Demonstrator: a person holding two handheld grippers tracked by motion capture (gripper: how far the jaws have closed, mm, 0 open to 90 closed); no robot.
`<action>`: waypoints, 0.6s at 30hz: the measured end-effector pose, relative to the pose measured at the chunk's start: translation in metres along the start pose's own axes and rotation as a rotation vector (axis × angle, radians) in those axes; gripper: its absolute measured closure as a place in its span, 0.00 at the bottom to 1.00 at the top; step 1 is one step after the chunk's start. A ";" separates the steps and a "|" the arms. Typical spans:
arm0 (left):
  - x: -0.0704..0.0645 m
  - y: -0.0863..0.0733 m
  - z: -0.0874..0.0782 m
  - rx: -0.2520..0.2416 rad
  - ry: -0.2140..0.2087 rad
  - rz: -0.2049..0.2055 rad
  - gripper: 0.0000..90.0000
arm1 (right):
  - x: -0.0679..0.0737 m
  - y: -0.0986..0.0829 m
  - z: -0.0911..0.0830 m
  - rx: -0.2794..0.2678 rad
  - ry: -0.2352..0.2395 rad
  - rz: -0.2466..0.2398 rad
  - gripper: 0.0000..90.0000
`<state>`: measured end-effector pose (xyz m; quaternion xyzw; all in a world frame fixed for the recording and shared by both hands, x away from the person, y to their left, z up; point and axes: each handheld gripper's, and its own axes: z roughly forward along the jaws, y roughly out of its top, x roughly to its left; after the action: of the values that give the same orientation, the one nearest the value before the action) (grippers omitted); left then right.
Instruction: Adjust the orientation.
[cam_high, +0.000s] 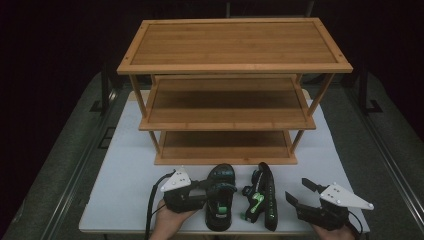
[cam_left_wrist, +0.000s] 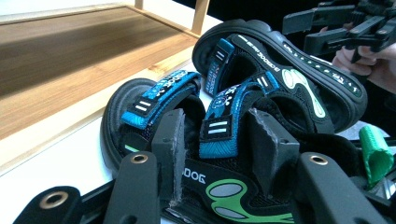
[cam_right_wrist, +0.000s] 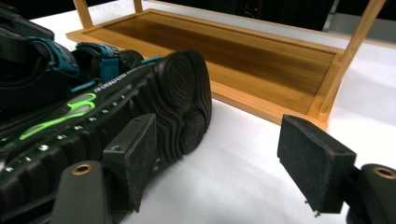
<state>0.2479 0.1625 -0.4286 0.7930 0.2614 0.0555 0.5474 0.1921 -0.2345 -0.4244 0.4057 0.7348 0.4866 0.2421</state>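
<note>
Flat sandal lower centre of high view, sole down on white table. Second sandal just right of it, tipped on edge, tread facing right.

My left gripper spread around flat sandal's blue strap, pads either side, not yet pinching.

My right gripper wide open, empty, just beside tipped sandal's sole.

Judgement: foam sole light, springy; straps soft, floppy. Grip strap or sole edge.

Bamboo rack above, three shelves bare.
</note>
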 end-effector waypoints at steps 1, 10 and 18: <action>0.000 0.000 0.000 0.000 0.000 0.000 0.65 | 0.000 0.000 0.000 0.000 0.000 0.000 0.32; -0.001 -0.001 -0.001 0.000 0.003 0.002 0.65 | 0.021 0.016 -0.006 -0.089 0.085 -0.039 0.71; 0.000 -0.002 0.000 -0.005 -0.004 -0.004 0.65 | 0.034 0.023 0.005 -0.100 0.100 -0.050 0.94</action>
<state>0.2473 0.1630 -0.4301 0.7912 0.2617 0.0534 0.5502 0.1857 -0.1988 -0.4039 0.3499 0.7308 0.5360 0.2373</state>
